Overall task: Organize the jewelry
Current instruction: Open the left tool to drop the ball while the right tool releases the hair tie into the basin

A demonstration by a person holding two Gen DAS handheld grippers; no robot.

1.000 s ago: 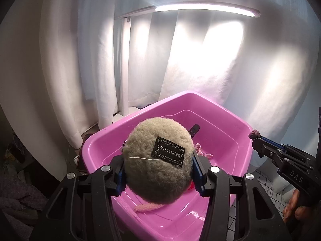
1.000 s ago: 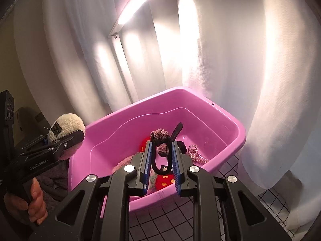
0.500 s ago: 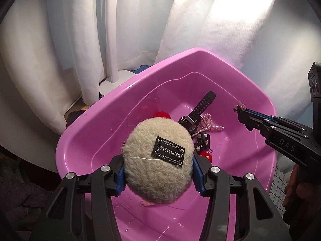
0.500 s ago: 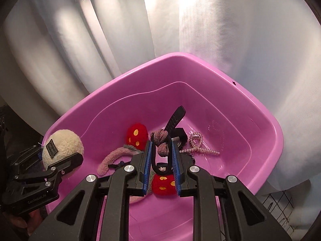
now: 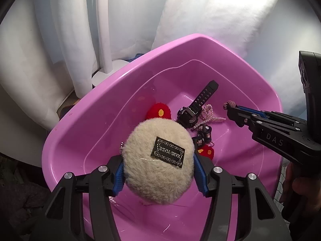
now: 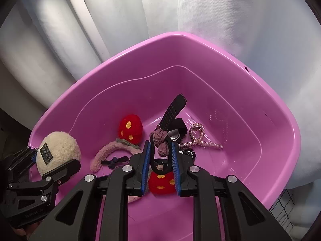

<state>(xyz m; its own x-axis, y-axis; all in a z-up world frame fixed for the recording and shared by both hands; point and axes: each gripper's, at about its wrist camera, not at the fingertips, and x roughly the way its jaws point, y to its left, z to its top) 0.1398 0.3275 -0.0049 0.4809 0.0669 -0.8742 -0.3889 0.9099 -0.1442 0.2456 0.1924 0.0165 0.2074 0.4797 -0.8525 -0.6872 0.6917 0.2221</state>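
White curtains hang close behind a pink plastic tub [image 5: 104,108], which now fills both views where a second ago it sat lower and smaller under a lit lamp bar: both hands have tipped down over it. Nearest in the left wrist view, the left hand-held gripper [image 5: 158,169] carries a round beige fluffy pom-pom with a black woven label [image 5: 158,160] between its blue pads; its jaws are opening, though the pads look to be touching the fluff on both sides, so my reading is a release into the near left part of the tub is under way. The right hand-held gripper [image 6: 161,160], to its right, is clamped tight on a dusty-pink knotted fabric hair tie [image 6: 160,140] with a black loop hanging below the knot. Under and past it, on the tub floor, lie a red knitted mushroom charm with yellow dots [image 6: 161,184], a small dark bow [image 6: 114,160] and a pinkish fuzzy band [image 6: 104,154]; farther in sit a second red dotted mushroom [image 6: 130,128], a black wristwatch with a ribbed strap [image 5: 197,104] pointing up to the far right, and a pearl bead hair clip [image 6: 200,138] just right of it. Sorting looks well along, with most pieces already in the tub and these two about to join them.
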